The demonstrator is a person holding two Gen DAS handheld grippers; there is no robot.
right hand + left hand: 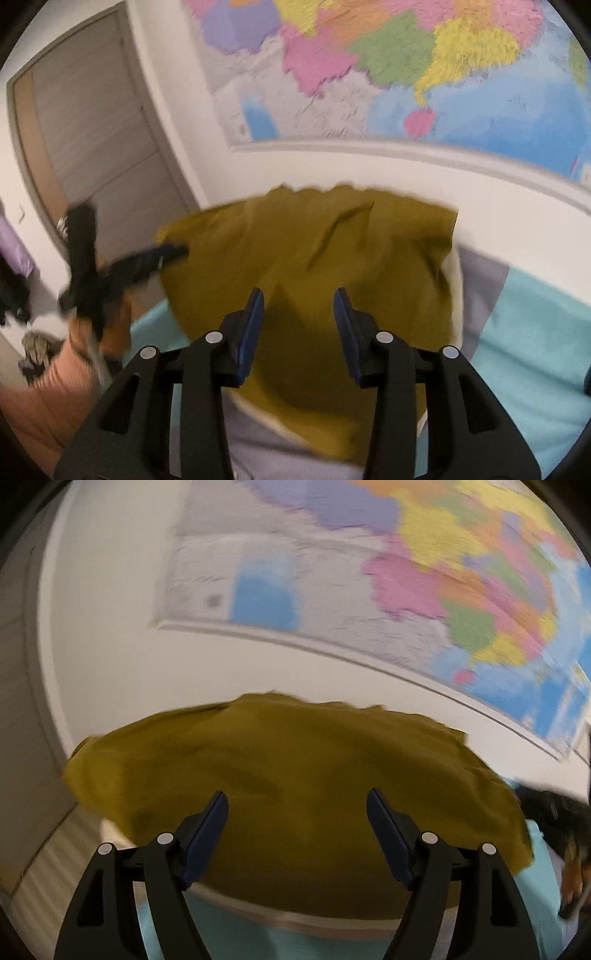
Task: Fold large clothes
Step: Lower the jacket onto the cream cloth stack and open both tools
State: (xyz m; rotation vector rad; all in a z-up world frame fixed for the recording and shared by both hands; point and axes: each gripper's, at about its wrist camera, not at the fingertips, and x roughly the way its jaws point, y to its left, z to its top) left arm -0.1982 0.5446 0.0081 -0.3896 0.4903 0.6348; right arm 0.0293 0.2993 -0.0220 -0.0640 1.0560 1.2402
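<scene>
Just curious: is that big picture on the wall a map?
Yes, the wall map shows patchwork regions in pink, green and yellow beside blue sea.

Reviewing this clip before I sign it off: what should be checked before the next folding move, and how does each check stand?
1. Left gripper free of cloth: ok, jaws wide apart with nothing between them.
2. Right gripper free of cloth: ok, jaws apart, pads pinch nothing.
3. Mustard-yellow fabric garment lying on the surface: ok, spread over the light turquoise bed sheet.
4. Garment flat: not ok, creases show in the right wrist view.
5. Fold finished: cannot tell, motion blur hides the layers.
6. Both grippers near the garment: ok.
</scene>
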